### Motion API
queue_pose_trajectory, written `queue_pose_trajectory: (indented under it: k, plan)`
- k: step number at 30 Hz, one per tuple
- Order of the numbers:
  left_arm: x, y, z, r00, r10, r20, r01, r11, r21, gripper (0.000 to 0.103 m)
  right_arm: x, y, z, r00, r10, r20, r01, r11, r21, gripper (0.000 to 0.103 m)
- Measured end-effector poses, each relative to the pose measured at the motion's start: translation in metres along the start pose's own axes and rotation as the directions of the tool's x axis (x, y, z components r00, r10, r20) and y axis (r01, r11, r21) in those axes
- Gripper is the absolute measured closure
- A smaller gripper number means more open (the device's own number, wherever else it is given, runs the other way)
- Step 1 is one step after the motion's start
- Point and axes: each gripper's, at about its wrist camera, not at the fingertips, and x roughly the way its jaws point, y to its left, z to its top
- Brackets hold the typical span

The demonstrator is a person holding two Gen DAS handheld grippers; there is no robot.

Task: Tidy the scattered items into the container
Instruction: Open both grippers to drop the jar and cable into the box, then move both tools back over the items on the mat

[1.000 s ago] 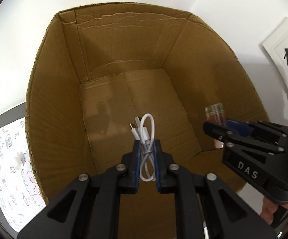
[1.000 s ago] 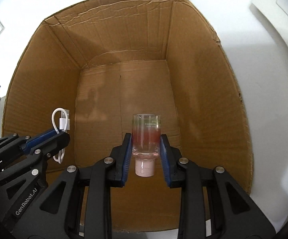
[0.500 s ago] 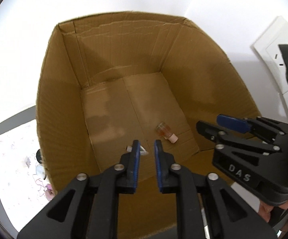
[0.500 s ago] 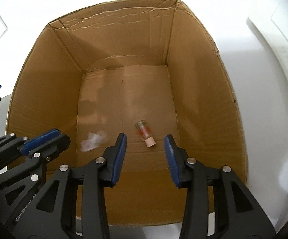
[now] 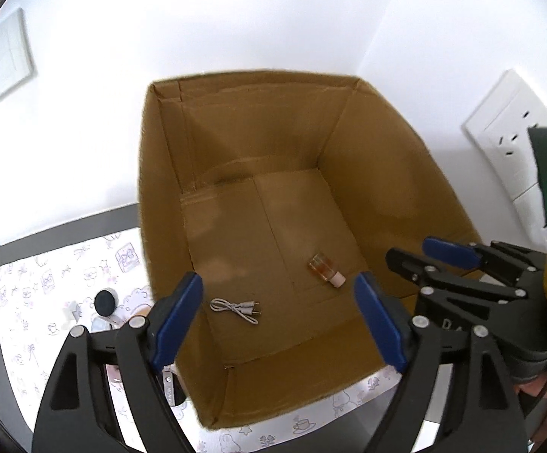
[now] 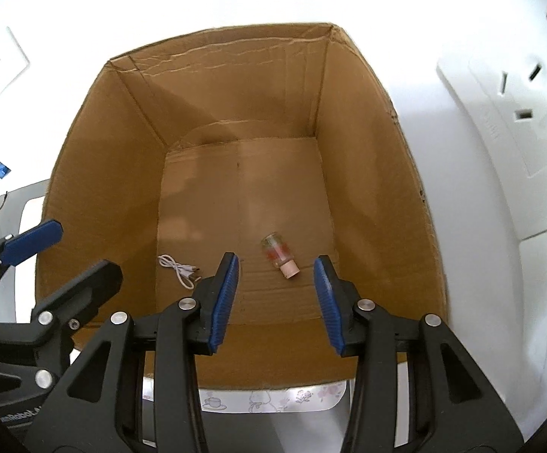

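Note:
An open cardboard box [image 5: 398, 173] [image 6: 371, 158] stands against the white wall. On its floor lie a coiled white cable [image 5: 235, 309] [image 6: 179, 268] and a small clear bottle [image 5: 325, 270] [image 6: 278, 255] with reddish liquid and a pale cap, on its side. My left gripper [image 5: 279, 298] hangs open above the box's near edge, nothing between its blue pads. My right gripper [image 6: 276, 277] is open too, above the box, and empty. Each gripper shows at the edge of the other's view.
Left of the box, a patterned white mat [image 5: 43, 294] on the dark table holds a round black object [image 5: 105, 302] and other small items partly hidden by my left finger. Wall sockets [image 5: 507, 139] [image 6: 519, 87] sit to the right of the box.
Both grippers opened and let go: the cable and the bottle dropped to the box floor. Both grippers have since pulled back and up, opening wider.

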Motion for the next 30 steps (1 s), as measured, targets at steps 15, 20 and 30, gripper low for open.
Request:
queue_pose_trajectory:
  k: [15,20,30]
  plan:
    - [-0.063,0.04,-0.012,0.993,0.035,0.114,-0.028,0.998,-0.063,0.021,-0.061,0.049,0.0,0.994,0.015,0.105,-0.008,0.998,-0.064,0.04]
    - [-0.082,0.063,-0.021,0.99,0.045,0.137,-0.034,0.996,-0.085,0.021,-0.07,0.073,0.0,0.991,0.031,0.128,-0.02,0.996,-0.082,0.03]
    - [-0.111,0.106,-0.044,0.984,0.086,0.155,-0.065,0.989,-0.136,0.013,-0.085,0.122,-0.005,0.987,0.029,0.157,-0.01,0.993,-0.12,0.015]
